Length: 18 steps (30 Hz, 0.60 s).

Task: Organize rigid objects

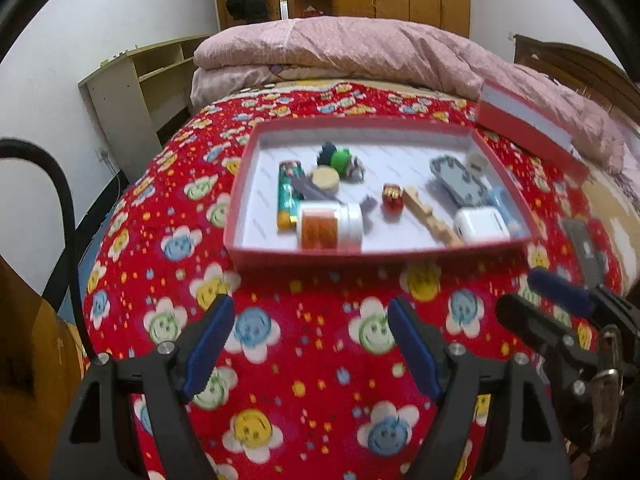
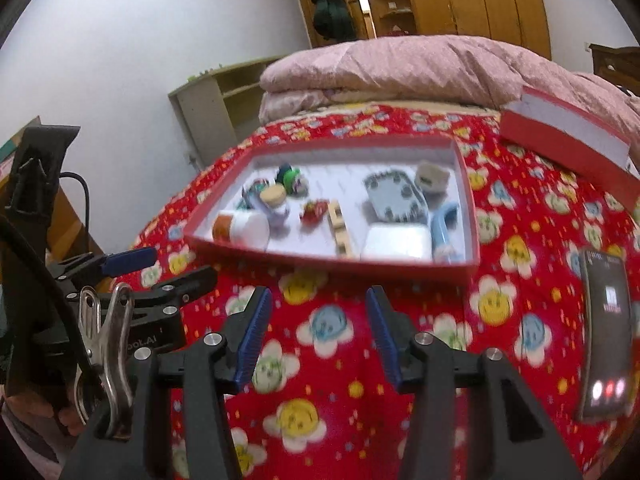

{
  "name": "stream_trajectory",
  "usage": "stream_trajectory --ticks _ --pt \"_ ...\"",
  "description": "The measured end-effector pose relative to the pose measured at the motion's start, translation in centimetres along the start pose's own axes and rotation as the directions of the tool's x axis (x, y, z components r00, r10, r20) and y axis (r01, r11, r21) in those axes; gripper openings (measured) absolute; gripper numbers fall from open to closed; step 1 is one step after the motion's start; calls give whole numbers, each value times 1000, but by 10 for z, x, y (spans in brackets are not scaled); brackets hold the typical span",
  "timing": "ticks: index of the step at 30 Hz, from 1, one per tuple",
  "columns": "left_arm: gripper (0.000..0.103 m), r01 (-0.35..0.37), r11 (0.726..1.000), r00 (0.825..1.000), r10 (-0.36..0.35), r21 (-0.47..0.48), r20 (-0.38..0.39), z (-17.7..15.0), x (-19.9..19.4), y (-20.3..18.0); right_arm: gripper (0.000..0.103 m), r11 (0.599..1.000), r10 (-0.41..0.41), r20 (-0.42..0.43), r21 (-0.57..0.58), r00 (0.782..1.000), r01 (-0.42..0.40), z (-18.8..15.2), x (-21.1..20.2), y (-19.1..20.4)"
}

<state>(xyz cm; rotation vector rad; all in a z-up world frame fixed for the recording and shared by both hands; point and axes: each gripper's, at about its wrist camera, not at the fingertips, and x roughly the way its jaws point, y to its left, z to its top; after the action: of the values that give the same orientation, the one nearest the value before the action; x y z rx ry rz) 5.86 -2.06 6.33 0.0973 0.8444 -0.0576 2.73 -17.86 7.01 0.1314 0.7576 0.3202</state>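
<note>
A shallow red box (image 1: 288, 250) (image 2: 320, 266) lies on the red flowered bedspread. It holds several small objects: a white-capped orange jar (image 1: 330, 226) (image 2: 240, 228), a green lighter (image 1: 289, 194), a wooden clothespin (image 1: 428, 216) (image 2: 340, 228), a white charger block (image 1: 482, 222) (image 2: 396, 242), a grey toy tray (image 1: 460, 178) (image 2: 394, 196), a small red toy (image 1: 393, 197) (image 2: 314, 210) and a green toy (image 1: 340, 160) (image 2: 292, 178). My left gripper (image 1: 310, 340) is open and empty, in front of the box. My right gripper (image 2: 318, 338) is open and empty beside it.
The box's red lid (image 1: 528, 120) (image 2: 568, 140) leans on a pink quilt (image 1: 360, 48) at the back right. A phone (image 2: 606, 336) lies on the bedspread at the right. A shelf unit (image 1: 132, 92) stands by the left wall.
</note>
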Motion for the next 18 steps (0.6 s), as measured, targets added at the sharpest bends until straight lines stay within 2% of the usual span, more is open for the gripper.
stream_trajectory --ticks 5,8,18 --pt "82 2 1000 999 -2 -5 -40 -16 6 -4 50 997 -78 -37 12 996 78 -20 1 -2" --pt "82 -21 1000 999 21 -4 -44 -22 10 -7 50 994 -105 -60 21 993 106 -27 6 -4" --pt "82 -29 999 998 27 -35 -57 -32 25 -5 50 981 -185 -85 43 979 189 -33 22 -14"
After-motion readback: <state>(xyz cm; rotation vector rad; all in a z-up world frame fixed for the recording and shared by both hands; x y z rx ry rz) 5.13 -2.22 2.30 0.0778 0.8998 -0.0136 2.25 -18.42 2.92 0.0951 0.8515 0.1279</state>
